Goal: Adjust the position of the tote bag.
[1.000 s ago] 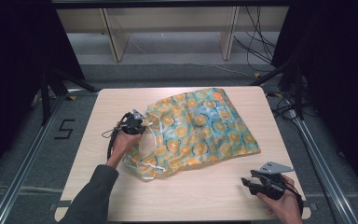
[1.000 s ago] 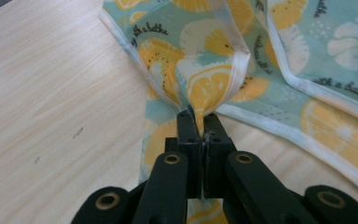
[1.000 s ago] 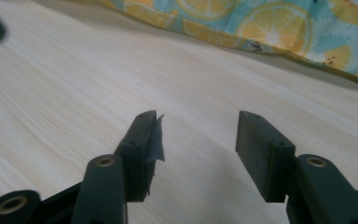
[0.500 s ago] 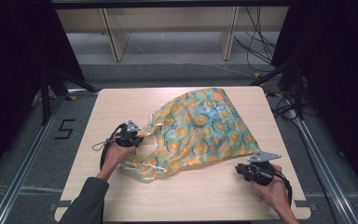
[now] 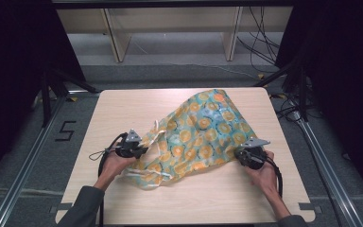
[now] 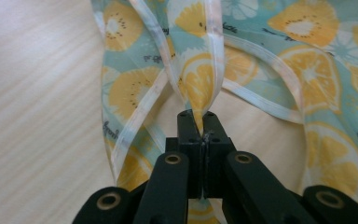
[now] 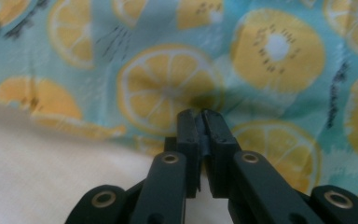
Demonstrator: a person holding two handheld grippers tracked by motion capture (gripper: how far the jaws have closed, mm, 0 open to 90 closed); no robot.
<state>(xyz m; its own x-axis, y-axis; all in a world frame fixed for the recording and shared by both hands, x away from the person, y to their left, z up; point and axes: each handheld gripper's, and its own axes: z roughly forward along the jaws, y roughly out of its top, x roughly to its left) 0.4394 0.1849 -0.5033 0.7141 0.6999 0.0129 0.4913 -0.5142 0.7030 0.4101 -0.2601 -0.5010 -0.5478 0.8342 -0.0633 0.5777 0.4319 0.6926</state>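
A teal cloth bag (image 5: 203,132) printed with orange and lemon slices lies spread across the middle of the wooden table (image 5: 123,109). Its white straps (image 5: 146,174) trail at its near-left end. My left gripper (image 5: 144,149) is at that end, shut on a folded fabric edge (image 6: 200,88) beside a white strap (image 6: 140,107), with the cloth rising from its tips (image 6: 199,114). My right gripper (image 5: 237,154) is at the bag's near-right edge. In the right gripper view its jaws (image 7: 200,114) stand closed together on the printed cloth (image 7: 172,88) at the hem.
The table's near strip and far-left corner are bare wood. Black cables (image 5: 101,158) trail from both grippers toward the person's forearms. A metal frame rail (image 5: 326,156) runs along the right, and shelving legs (image 5: 118,42) stand beyond the far edge.
My left gripper has pulled the bag's strap end toward the near left. My right gripper has moved from the near-right corner up to the bag's edge and closed on it.
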